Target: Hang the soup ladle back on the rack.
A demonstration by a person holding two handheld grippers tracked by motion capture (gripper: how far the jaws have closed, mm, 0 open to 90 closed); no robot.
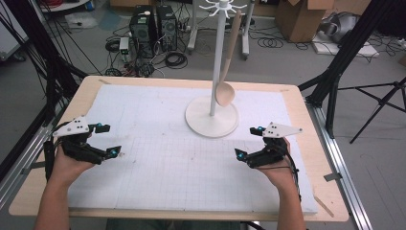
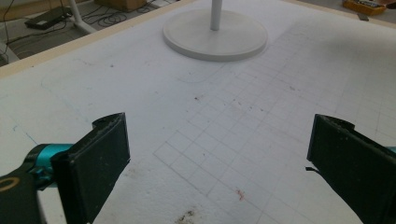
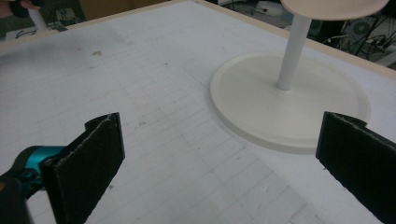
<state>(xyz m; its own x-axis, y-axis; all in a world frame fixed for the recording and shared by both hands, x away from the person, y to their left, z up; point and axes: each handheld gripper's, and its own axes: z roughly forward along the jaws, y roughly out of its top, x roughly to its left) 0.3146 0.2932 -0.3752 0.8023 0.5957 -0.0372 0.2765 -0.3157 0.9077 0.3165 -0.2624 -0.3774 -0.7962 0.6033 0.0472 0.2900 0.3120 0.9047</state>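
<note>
1. While the wooden spoon point(image 1: 229, 67) hung on the white stand point(image 1: 212, 117), both the left gripper point(image 1: 106, 140) and right gripper point(image 1: 248, 142) sat spread, empty.
2. A careless reach could have knocked it off.

Each black tool, left point(image 1: 107, 140) and right point(image 1: 249, 142), bore teal joints, flat dark pads point(image 2: 100, 158), a grey triangular plate and black cable.

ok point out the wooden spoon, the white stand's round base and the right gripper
pale wooden spoon point(image 1: 225, 93), high view, on its bowl
white stand's round base point(image 3: 261, 105), right gripper view, on the bare disc left of the pole
right gripper point(image 1: 246, 143), high view, midway between its open jaws
</note>
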